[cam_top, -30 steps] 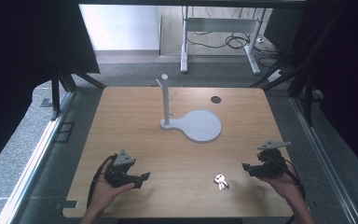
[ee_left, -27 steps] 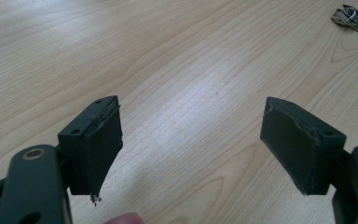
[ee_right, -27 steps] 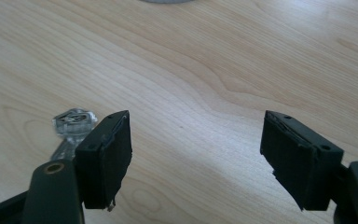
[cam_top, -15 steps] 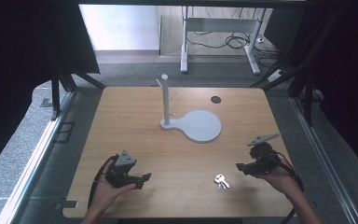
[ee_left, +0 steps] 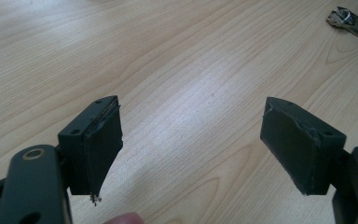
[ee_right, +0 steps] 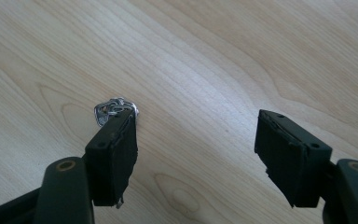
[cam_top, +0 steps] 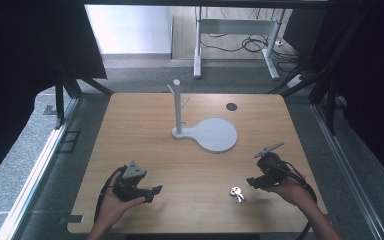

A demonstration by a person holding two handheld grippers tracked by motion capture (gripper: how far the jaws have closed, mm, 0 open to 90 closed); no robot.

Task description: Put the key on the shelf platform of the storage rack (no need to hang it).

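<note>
Since a second ago the left gripper point(cam_top: 152, 191) hasn't budged, fingers spread wide over bare tabletop point(cam_top: 190, 165), while the right gripper point(cam_top: 250, 182) slid in toward the bunch of keys point(cam_top: 237, 194) with its fingers closing some, though nothing's between them yet. Biggest risk I'd guess: in the right gripper view the keys point(ee_right: 114, 108) lie flat just past the tip of one finger, off-centre, so closing now would probably just nudge them away or catch only the ring; no readable brand or writing anywhere

one bunch of keys point(cam_top: 238, 194), one white stand point(cam_top: 204, 131), one wooden table point(cam_top: 145, 145) and two tongs.
</note>
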